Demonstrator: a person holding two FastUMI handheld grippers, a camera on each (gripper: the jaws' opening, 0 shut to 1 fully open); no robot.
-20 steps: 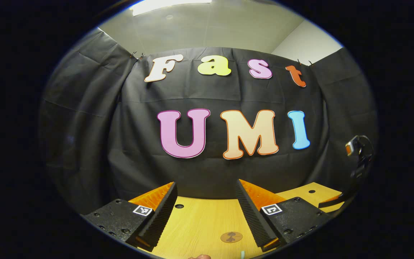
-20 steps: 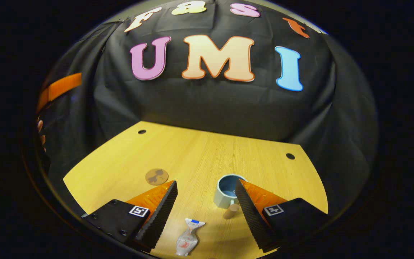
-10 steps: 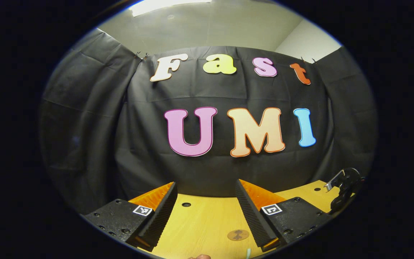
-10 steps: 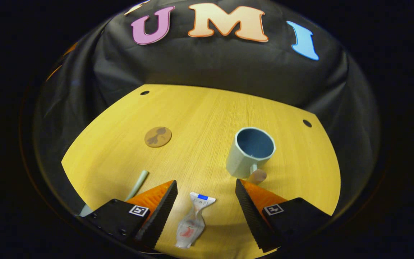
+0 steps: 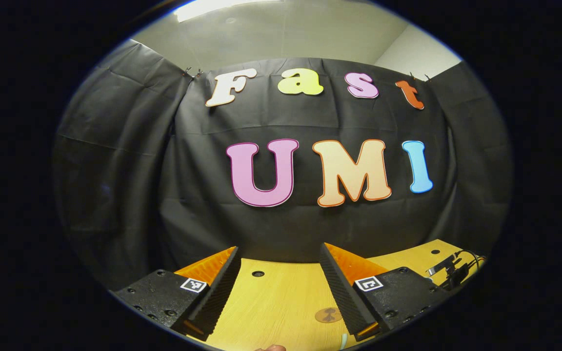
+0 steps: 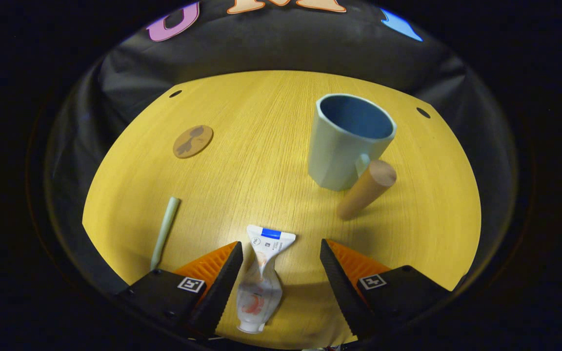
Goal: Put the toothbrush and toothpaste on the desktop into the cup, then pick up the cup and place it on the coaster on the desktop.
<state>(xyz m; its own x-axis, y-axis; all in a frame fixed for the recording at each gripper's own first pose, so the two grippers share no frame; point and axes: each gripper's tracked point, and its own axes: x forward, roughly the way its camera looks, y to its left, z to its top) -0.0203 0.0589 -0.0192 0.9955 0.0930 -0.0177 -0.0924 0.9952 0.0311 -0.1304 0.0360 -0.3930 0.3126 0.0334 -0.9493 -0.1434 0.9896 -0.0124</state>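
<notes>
In the right gripper view a pale blue cup (image 6: 344,141) with a wooden handle stands upright on the wooden desktop (image 6: 261,161). A round brown coaster (image 6: 192,141) lies to its left. A pale green toothbrush (image 6: 165,232) lies at the left. A squeezed white toothpaste tube (image 6: 260,282) lies flat between the fingers of my right gripper (image 6: 281,287), which is open just above it. My left gripper (image 5: 278,292) is open and holds nothing, level over the desktop, with the coaster (image 5: 329,315) low between its fingers. The toothbrush tip (image 5: 343,340) peeks in at the bottom.
Small round holes (image 6: 423,112) mark the desktop's far corners. Black cloth hangs close behind the far edge. In the left gripper view part of the other gripper's body with cables (image 5: 451,273) shows at the far right over the desktop.
My right gripper has dropped and tilted down toward the desktop, so the toothpaste now lies between its fingers and the cup looks nearer. The left gripper has turned slightly left.
</notes>
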